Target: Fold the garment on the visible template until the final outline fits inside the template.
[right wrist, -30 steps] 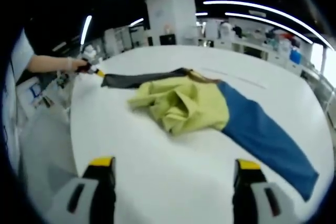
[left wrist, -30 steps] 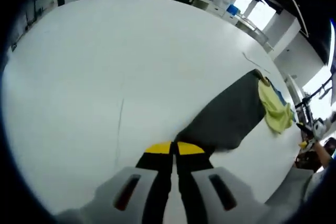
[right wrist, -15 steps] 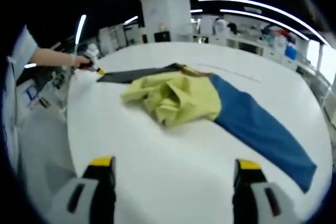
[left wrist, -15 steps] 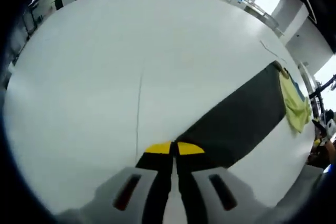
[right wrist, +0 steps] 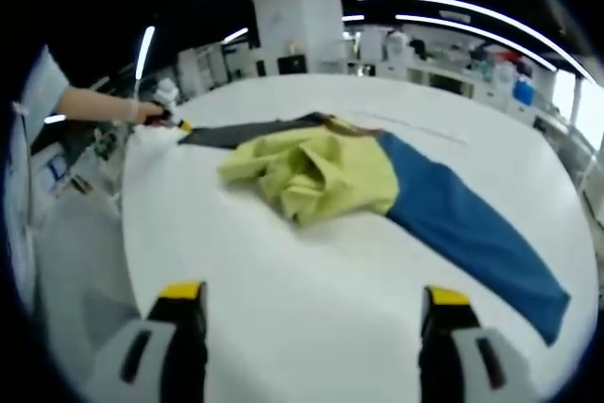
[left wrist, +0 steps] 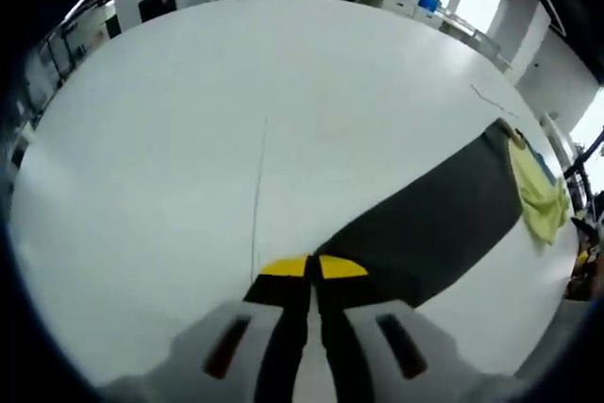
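The garment lies on the white table (right wrist: pixel 311 252): a crumpled yellow body (right wrist: pixel 316 175), a blue sleeve (right wrist: pixel 472 233) running right and a dark grey sleeve (right wrist: pixel 241 131) running left. In the left gripper view the grey sleeve (left wrist: pixel 425 228) stretches out flat from my left gripper (left wrist: pixel 312 267), which is shut on its end; the yellow body (left wrist: pixel 540 191) lies beyond. The right gripper view shows a hand holding the left gripper (right wrist: pixel 173 121) at the table's far left. My right gripper (right wrist: pixel 313 294) is open above bare table, short of the yellow body. A thin template line (left wrist: pixel 257 191) crosses the table.
Another thin line (right wrist: pixel 415 129) runs behind the garment. The table edge (right wrist: pixel 127 233) drops off at the left, with floor and benches beyond. A white cabinet (right wrist: pixel 302 16) and lab benches stand behind the table.
The left gripper has drawn the grey sleeve out longer and straighter, away from the yellow body. In the right gripper view the garment has barely shifted; the right gripper stays open.
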